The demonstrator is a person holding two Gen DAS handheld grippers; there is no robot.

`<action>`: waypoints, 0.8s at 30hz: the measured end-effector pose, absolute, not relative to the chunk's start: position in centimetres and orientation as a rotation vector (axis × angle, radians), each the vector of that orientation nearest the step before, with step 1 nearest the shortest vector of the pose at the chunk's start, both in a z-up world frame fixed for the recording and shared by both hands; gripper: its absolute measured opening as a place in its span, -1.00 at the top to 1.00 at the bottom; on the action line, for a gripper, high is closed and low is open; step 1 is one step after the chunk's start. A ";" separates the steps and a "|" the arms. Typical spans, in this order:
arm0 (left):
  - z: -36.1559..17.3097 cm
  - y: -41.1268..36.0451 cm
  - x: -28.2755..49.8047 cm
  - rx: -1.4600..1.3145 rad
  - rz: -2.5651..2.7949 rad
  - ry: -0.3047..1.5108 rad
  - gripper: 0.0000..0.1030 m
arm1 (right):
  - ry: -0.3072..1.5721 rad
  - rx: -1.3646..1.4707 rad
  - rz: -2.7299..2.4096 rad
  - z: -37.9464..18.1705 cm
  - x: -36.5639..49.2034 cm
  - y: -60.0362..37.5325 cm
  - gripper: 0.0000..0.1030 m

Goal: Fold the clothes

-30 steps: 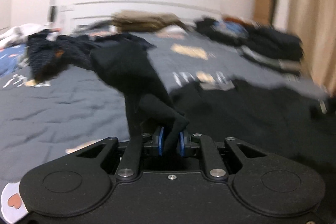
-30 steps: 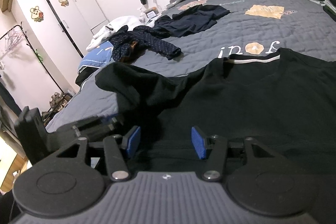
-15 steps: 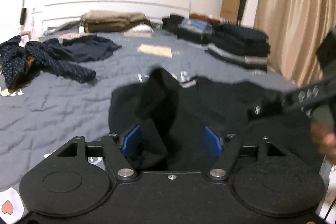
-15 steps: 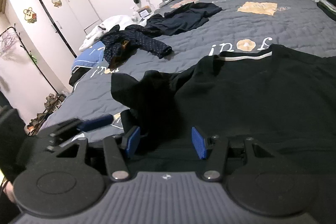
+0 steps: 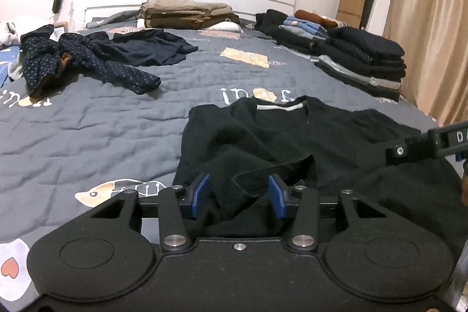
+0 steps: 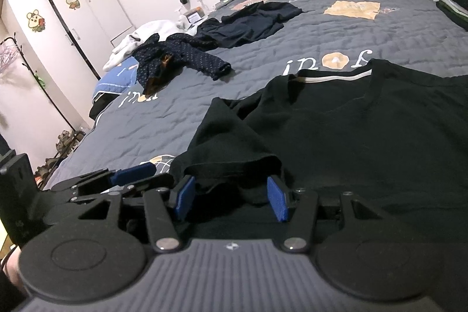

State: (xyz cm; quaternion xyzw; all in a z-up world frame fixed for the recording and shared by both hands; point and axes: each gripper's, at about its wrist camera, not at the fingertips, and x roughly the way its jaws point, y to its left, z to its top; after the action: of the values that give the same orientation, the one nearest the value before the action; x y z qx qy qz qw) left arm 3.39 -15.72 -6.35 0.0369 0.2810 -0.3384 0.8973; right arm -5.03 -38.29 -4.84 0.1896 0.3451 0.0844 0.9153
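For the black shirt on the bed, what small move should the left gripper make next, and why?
Probably let the left gripper finish closing on the sleeve fold. Its jaws are closing now, a folded edge of the black shirt lies between its pads but looks unpinched, and the sleeve is already turned in over the body. The right gripper stands open over the same sleeve edge.

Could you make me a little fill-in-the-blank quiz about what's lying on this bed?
1. The garment nearest the two tools is a ____ T-shirt lying on the quilt.
2. The dotted navy garment lies ____, not folded.
3. The neat stack of folded dark clothes sits on the side of the bed next to the ____.
4. The pads of the left tool are coloured ____.

Missing words: black; crumpled; curtain; blue
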 end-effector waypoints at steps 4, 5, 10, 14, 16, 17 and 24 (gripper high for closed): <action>-6.9 -16.3 2.9 0.141 -0.703 0.588 0.13 | 0.718 0.406 0.155 -5.2 -4.9 -38.9 -0.05; -7.0 -16.5 2.8 0.154 -0.702 0.590 0.13 | 0.721 0.412 0.148 -5.4 -4.9 -39.1 -0.05; -7.4 -16.8 3.2 0.113 -0.700 0.617 0.13 | 0.733 0.427 0.133 -5.7 -4.8 -39.6 -0.05; -7.3 -16.5 4.0 0.003 -0.683 0.649 0.13 | 0.735 0.416 0.140 -5.8 -4.8 -39.3 -0.05; -7.2 -16.2 4.6 -0.064 -0.669 0.673 0.16 | 0.734 0.414 0.143 -5.7 -4.8 -39.3 -0.05; -7.1 -16.1 4.9 -0.098 -0.662 0.684 0.16 | 0.734 0.413 0.145 -5.7 -4.9 -39.3 -0.05; -8.4 -17.0 6.3 -0.133 -0.566 0.811 0.41 | 0.735 0.412 0.146 -5.6 -4.9 -39.4 -0.05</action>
State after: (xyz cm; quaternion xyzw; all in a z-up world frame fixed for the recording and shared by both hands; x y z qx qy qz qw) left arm 6.28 -16.95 -8.39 -0.0636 0.3891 -0.2716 0.8780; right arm -4.87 -39.35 -5.63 0.1999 0.3563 0.0708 0.9100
